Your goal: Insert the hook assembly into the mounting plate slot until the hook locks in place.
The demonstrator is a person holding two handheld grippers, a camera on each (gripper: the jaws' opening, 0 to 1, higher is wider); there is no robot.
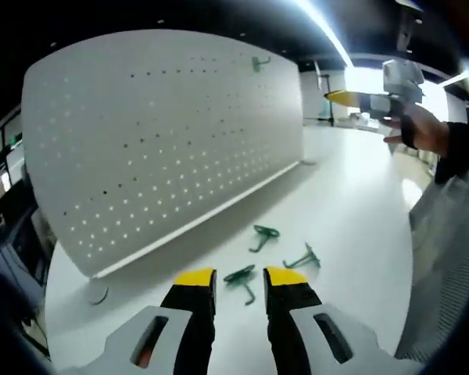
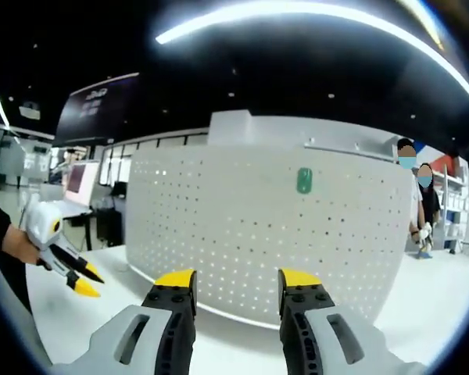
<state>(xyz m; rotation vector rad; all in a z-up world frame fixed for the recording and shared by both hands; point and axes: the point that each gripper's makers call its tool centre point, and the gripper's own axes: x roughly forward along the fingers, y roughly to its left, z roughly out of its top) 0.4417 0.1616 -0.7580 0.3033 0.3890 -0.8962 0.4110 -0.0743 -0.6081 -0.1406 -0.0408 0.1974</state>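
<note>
A: What does the left gripper view give you?

B: The left claw [image 1: 240,279] hangs low over the white desk [image 1: 352,211], its yellow-tipped jaws spread apart and holding nothing. One green hook [image 1: 242,279] lies on the desk right between the jaw tips. A second hook [image 1: 263,235] lies a little farther out, and a third hook [image 1: 305,257] sits to the right of the tips. Beyond them stands the white pegboard [image 1: 156,141], upright on the desk, with a mounted green hook [image 1: 258,62] near its far top edge.

A: Anything on the right?

B: The right claw [image 1: 352,98] is raised at the far right, held in a person's hand [image 1: 422,129]. I cannot tell from here how its jaws stand.

A: And the right gripper view?

B: The right claw [image 2: 238,280] faces the pegboard [image 2: 258,226] head-on, jaws released and wide apart, nothing between them. The mounted hook [image 2: 304,180] sits high on the board, above the right jaw. At the far left the left claw [image 2: 82,280] comes in, held in a hand [image 2: 19,246], its yellow tips apart. Two people [image 2: 418,207] stand at the far right, beyond the board.
</note>
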